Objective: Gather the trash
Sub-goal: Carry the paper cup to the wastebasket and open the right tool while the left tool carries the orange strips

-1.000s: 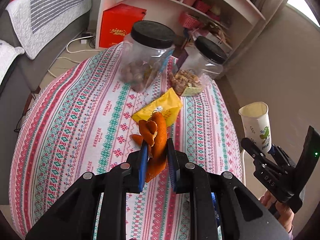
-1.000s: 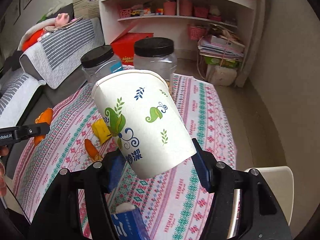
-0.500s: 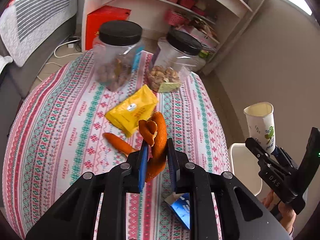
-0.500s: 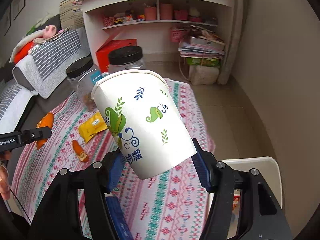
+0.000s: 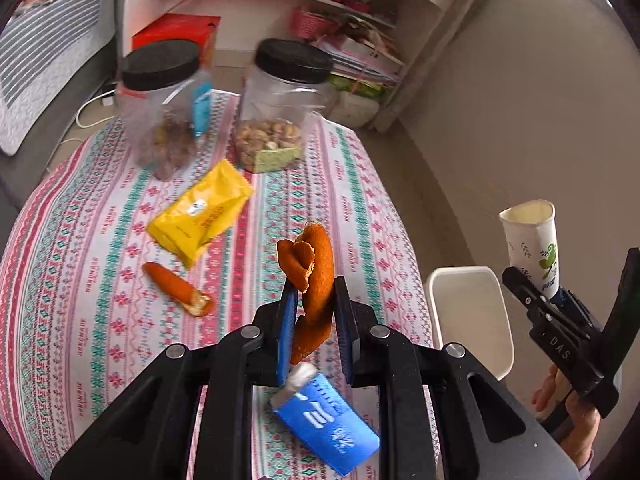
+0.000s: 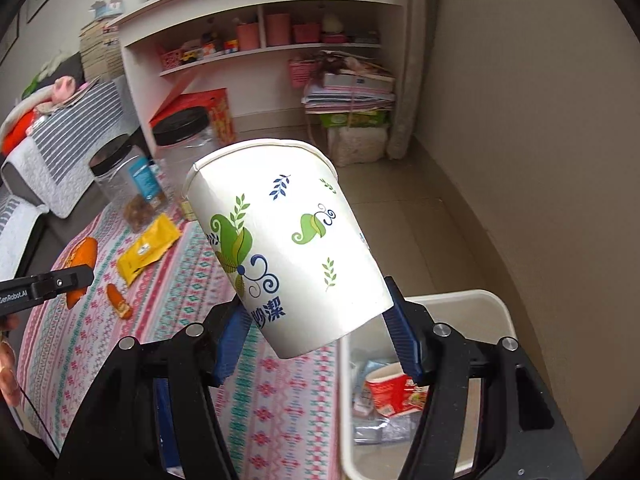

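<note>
My left gripper (image 5: 316, 300) is shut on an orange peel (image 5: 314, 276) and holds it above the patterned table (image 5: 80, 272). My right gripper (image 6: 316, 320) is shut on a white paper cup (image 6: 288, 248) with green leaf print, held over the table edge beside a white trash bin (image 6: 488, 304). The cup also shows in the left wrist view (image 5: 534, 248), right of the bin (image 5: 468, 312). On the table lie a second orange peel (image 5: 176, 288), a yellow snack packet (image 5: 200, 216) and a blue packet (image 5: 328, 428).
Two clear jars with black lids (image 5: 164, 112) (image 5: 280, 104) stand at the table's far side. The bin holds a red-and-white cup (image 6: 392, 392) and wrappers. White shelves (image 6: 272, 44) and a red box (image 5: 176, 32) stand behind. A beige wall (image 6: 540, 160) is on the right.
Both grippers have moved right toward the bin with their loads. The bin has come into fuller view under the cup, and the blue packet shows below my left gripper.
</note>
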